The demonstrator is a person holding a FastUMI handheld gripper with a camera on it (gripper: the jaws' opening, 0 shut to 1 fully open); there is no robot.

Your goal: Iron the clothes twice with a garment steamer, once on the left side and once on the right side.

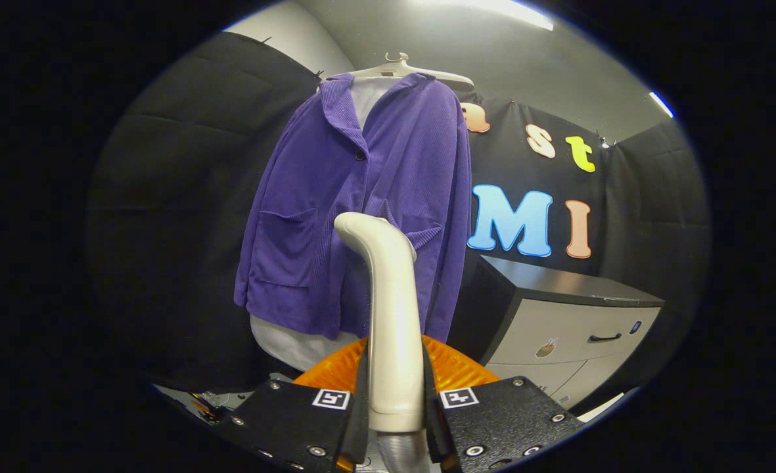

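Clamping the cream steamer handle (393, 328) from both sides, the gripper (394, 407) holds it upright between its fingers, the curved head meeting the front of the purple corduroy jacket (335, 197) near its right pocket. The jacket hangs on a pale hanger (414, 69) over a white garment. An orange ribbed object (453, 368) sits just behind the fingers, a drawer cabinet (571, 322) beyond.

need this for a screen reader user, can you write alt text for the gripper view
The gripper is shut on a cream garment steamer, its head just ahead of a purple jacket on a hanger. A drawer cabinet stands beside the jacket.
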